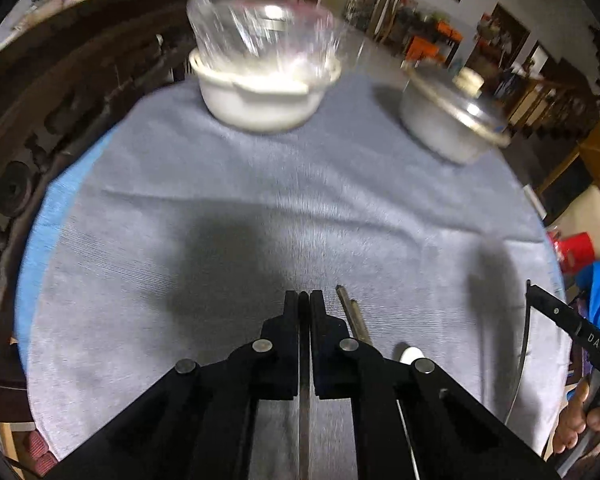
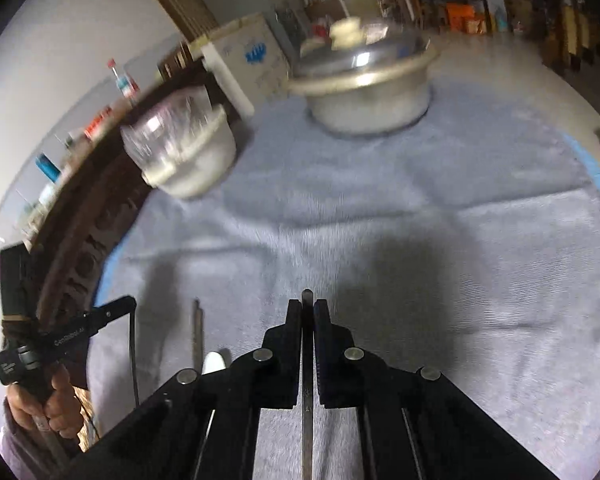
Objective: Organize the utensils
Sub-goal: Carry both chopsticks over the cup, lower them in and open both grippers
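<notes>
Each black claw of mine — left claw (image 1: 304, 300), right claw (image 2: 307, 306) — clamps a thin flat metal utensil handle (image 2: 307, 360); next, carry both to the white bowl (image 1: 260, 100).

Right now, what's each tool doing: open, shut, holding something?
Left tool: shut on a thin metal utensil handle.
Right tool: shut on another thin metal utensil handle; which utensils cannot be told.
</notes>
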Demonstrator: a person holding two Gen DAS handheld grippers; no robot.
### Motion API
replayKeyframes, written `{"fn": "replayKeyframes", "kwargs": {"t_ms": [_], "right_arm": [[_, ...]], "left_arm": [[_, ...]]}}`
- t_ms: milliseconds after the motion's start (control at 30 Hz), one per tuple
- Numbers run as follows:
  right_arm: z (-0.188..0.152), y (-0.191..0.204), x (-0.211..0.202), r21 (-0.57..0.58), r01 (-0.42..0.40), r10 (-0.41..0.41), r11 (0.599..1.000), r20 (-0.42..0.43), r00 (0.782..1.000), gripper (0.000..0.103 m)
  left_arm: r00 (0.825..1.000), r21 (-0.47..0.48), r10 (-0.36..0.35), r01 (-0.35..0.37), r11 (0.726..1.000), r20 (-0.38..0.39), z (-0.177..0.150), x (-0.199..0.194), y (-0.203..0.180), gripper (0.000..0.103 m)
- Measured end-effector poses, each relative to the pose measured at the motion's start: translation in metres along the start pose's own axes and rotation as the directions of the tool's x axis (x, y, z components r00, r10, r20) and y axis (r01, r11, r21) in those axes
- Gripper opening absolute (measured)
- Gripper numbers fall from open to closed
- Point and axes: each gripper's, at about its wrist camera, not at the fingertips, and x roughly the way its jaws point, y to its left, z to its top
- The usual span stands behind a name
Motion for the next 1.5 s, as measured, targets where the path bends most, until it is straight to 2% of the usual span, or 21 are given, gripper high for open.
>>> {"fn": "replayKeyframes", "kwargs": {"t_ms": [133, 233, 400, 533, 767, 1067, 1167, 1267, 1400, 1500], "right_arm": [[-0.010, -0.005, -0.044, 0.022, -0.027, 0.024, 0.999, 0.116, 0.993, 0.006], [-0.021, -0.012, -0.081, 0.038, -0.042, 0.033, 0.998, 0.201, 0.979, 0.006], [-0.044, -0.018, -0.131, 0.065, -0.057, 0.033, 0.996, 0.325, 0.945, 0.006], [-0.062, -0.011, -0.165, 0.071, -0.059, 0.025, 0.996, 0.410, 0.912, 0.006], [-0.071, 0.016, -0.211, 0.033, -0.051, 0.028, 0.998, 0.505, 0.863, 0.006], [-0.064, 0.058, -0.266, -0.051, -0.028, 0.052, 0.998, 0.567, 0.822, 0.006], [-0.063, 0.074, -0.285, -0.084, -0.026, 0.071, 0.996, 0.594, 0.801, 0.006], [-0.067, 0.092, -0.304, -0.118, -0.029, 0.097, 0.993, 0.623, 0.776, 0.006], [-0.074, 0.114, -0.325, -0.163, -0.038, 0.136, 0.986, 0.648, 0.749, 0.006], [-0.081, 0.131, -0.333, -0.195, -0.058, 0.173, 0.979, 0.654, 0.736, 0.006]], "left_arm": [[0.994, 0.007, -0.024, 0.023, 1.000, 0.110, -0.009, -0.049, 0.003, 0.005], [0.983, -0.001, -0.047, 0.048, 0.999, 0.179, -0.012, -0.065, 0.003, 0.005], [0.955, -0.024, -0.056, 0.065, 0.998, 0.291, -0.036, -0.110, 0.012, 0.005], [0.936, -0.027, -0.062, 0.076, 0.997, 0.347, -0.056, -0.141, 0.015, 0.005], [0.905, 0.008, -0.096, 0.102, 0.995, 0.415, -0.076, -0.186, 0.005, 0.005], [0.856, 0.045, -0.145, 0.142, 0.989, 0.496, -0.079, -0.237, -0.008, 0.005], [0.833, 0.063, -0.157, 0.146, 0.987, 0.531, -0.081, -0.256, -0.013, 0.005], [0.801, 0.082, -0.173, 0.154, 0.985, 0.574, -0.081, -0.278, -0.020, 0.005], [0.742, 0.112, -0.195, 0.161, 0.981, 0.641, -0.085, -0.312, -0.032, 0.005], [0.705, 0.136, -0.216, 0.168, 0.976, 0.675, -0.091, -0.329, -0.043, 0.005]]}}
